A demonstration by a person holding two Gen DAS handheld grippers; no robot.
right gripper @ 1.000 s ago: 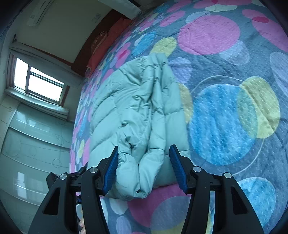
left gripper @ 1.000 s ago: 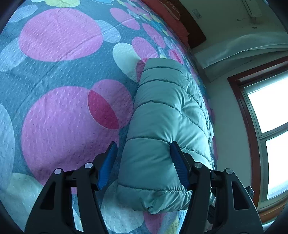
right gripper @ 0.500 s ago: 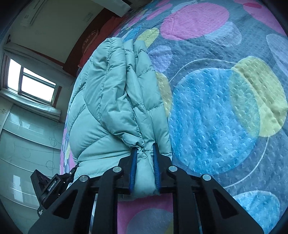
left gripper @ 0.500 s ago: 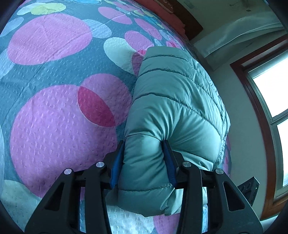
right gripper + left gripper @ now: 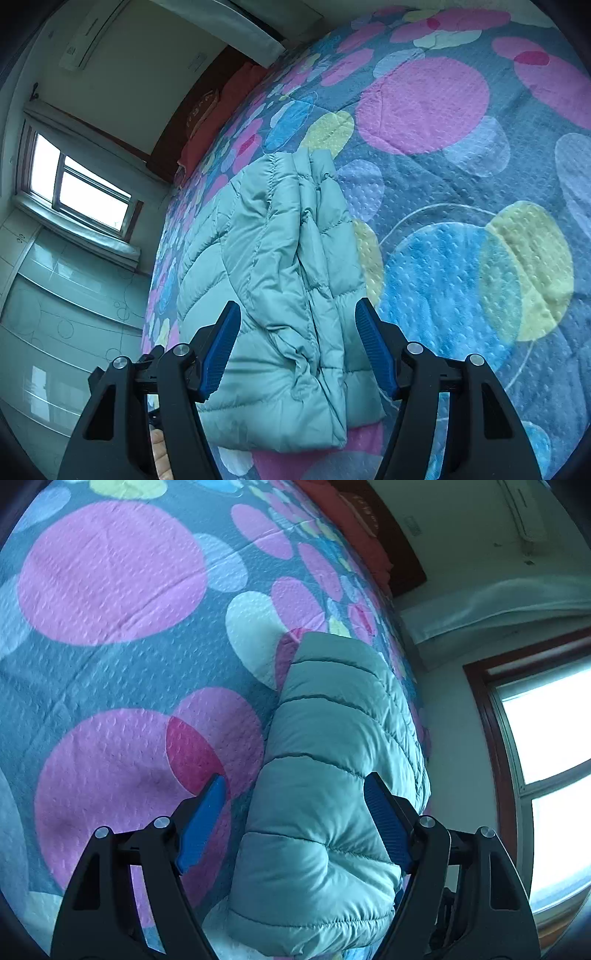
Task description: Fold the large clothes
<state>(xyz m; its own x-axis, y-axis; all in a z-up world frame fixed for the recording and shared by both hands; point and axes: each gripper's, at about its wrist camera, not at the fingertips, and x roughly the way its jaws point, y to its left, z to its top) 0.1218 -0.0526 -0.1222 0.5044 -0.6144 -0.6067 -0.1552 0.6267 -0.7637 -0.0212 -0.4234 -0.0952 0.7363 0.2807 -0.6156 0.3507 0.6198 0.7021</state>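
Jacket (image 5: 325, 812) near edge cut off below.

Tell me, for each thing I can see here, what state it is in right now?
Puffy green jacket: folded into a narrow bundle, lying on the bedspread, not gripped.
Left tool: opening, pads on either side of the jacket, clear of it.
Right tool: opening, jacket edge between its pads, not pinched.
Window: appears shut, bright with daylight.

A bed (image 5: 110, 672) covered in a circle-patterned spread carries a folded pale green puffer jacket (image 5: 332, 775) near its window-side edge; red pillows (image 5: 221, 110) lie at the head.
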